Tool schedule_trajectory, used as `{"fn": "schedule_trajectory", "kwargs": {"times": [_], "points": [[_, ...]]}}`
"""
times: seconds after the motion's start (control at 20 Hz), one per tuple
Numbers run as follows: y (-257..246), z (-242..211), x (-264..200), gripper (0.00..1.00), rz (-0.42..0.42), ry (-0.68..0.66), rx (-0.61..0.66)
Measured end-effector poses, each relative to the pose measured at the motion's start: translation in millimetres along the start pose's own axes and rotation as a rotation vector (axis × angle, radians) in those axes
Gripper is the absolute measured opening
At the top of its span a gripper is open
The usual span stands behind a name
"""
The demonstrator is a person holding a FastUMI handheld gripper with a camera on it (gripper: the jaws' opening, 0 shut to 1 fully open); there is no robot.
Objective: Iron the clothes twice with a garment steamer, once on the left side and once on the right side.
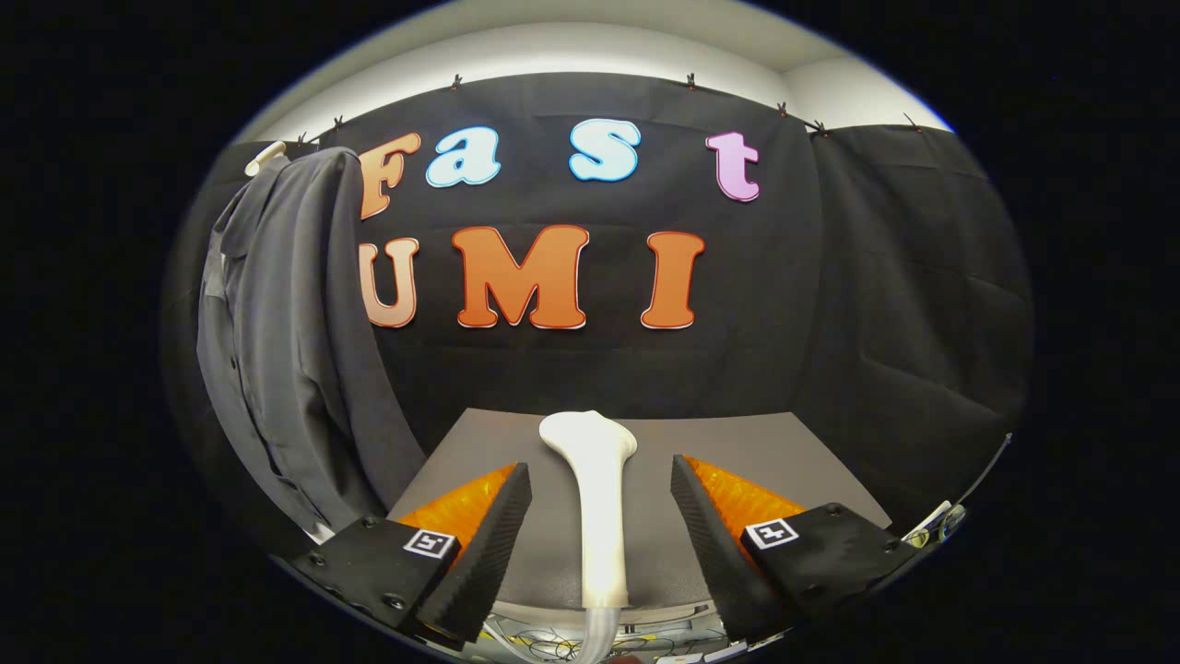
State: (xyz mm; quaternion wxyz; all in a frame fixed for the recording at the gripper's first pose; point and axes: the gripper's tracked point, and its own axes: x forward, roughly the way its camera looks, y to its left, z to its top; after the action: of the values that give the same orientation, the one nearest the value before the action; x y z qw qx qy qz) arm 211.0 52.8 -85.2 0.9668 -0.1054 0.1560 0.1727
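A white garment steamer [597, 503] lies on a grey table [784, 452], its head pointing away from me and its handle toward me, with a pale hose leaving its near end. My gripper [601, 516] is open, one finger on each side of the steamer's handle, with clear gaps to both pads. A dark grey shirt [286, 350] hangs on a white hanger [265, 157] to the left, beyond the left finger, in front of the black cloth wall.
The table's near edge lies under the fingers, with cables [562, 646] below it. A small clip-like object [936, 524] sits at the table's right edge. Black cloth closes the back and right sides.
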Motion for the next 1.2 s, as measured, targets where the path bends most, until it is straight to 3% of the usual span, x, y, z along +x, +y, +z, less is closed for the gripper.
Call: {"fn": "schedule_trajectory", "kwargs": {"times": [0.85, 1.2], "points": [[-5, -73, 92, 0.97, 0.005, 0.257, 0.054], [4, -86, 100, 0.73, 0.025, 0.294, 0.041]]}}
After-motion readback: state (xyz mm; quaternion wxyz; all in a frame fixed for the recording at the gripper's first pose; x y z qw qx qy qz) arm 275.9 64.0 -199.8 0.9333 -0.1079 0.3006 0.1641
